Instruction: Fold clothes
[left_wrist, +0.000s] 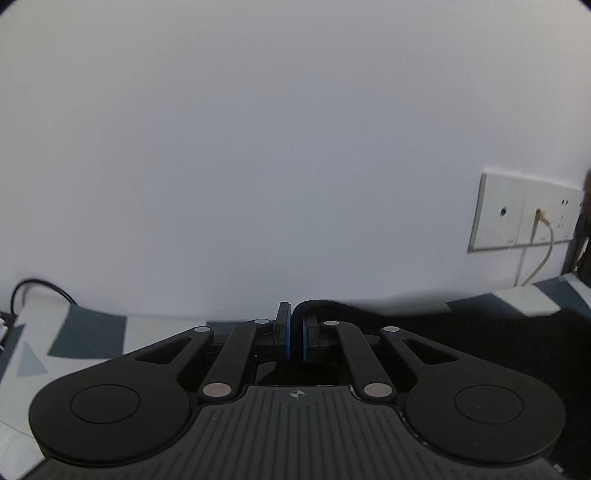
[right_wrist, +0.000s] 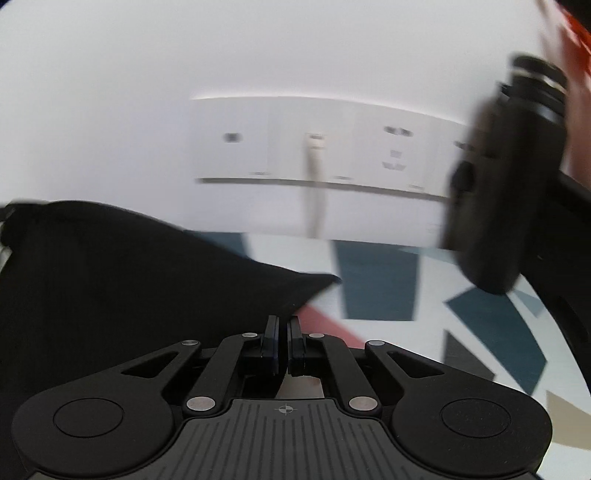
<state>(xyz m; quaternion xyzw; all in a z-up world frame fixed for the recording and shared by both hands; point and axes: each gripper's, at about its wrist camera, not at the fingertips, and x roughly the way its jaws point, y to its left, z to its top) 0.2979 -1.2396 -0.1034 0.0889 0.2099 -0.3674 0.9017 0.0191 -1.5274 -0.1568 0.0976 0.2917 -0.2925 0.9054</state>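
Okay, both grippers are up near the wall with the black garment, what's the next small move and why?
Probably carry the left gripper across and lower it: its nearly closed pads seem to pinch the black garment edge above the patterned cloth. The right gripper looks shut; its grip is unclear.

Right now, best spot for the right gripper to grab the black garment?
Its pointed corner, lying flat on the patterned cloth. Come from the right, low along the table: the tip juts out free there, just ahead of the right gripper.
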